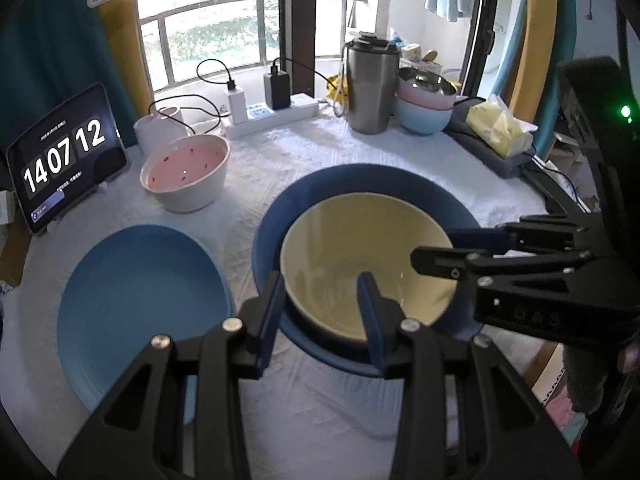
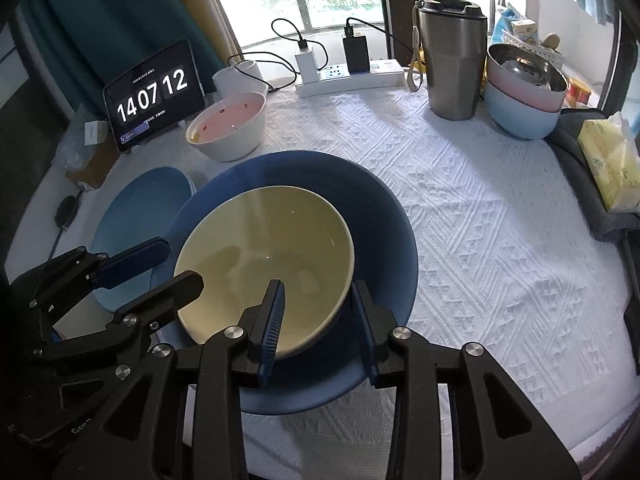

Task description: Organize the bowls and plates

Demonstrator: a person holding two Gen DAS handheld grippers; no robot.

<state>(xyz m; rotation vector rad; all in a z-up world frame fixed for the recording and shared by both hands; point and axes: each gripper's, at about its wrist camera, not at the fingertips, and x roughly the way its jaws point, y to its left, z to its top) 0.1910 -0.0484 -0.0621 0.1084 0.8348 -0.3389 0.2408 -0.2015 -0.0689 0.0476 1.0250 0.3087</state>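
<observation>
A yellow bowl (image 1: 360, 248) (image 2: 264, 256) sits in a dark blue plate (image 1: 344, 184) (image 2: 384, 216) on the white cloth. My left gripper (image 1: 322, 312) is open, its fingers straddling the bowl's near left rim, one outside and one inside. My right gripper (image 2: 318, 320) is open, straddling the bowl's right rim, one finger inside, one between bowl and plate. Each gripper shows in the other's view: the right (image 1: 452, 252), the left (image 2: 176, 264). A light blue plate (image 1: 140, 304) (image 2: 140, 208) lies to the left. A white bowl with pink inside (image 1: 186, 172) (image 2: 230, 124) stands behind it.
At the back stand a clock tablet (image 1: 64, 156) (image 2: 154, 92), a power strip with chargers (image 1: 276, 112) (image 2: 348, 74), a steel tumbler (image 1: 370, 84) (image 2: 452, 60), stacked pastel and steel bowls (image 1: 426, 104) (image 2: 524, 92), and a tissue pack (image 1: 500, 128) (image 2: 608, 160) at the right edge.
</observation>
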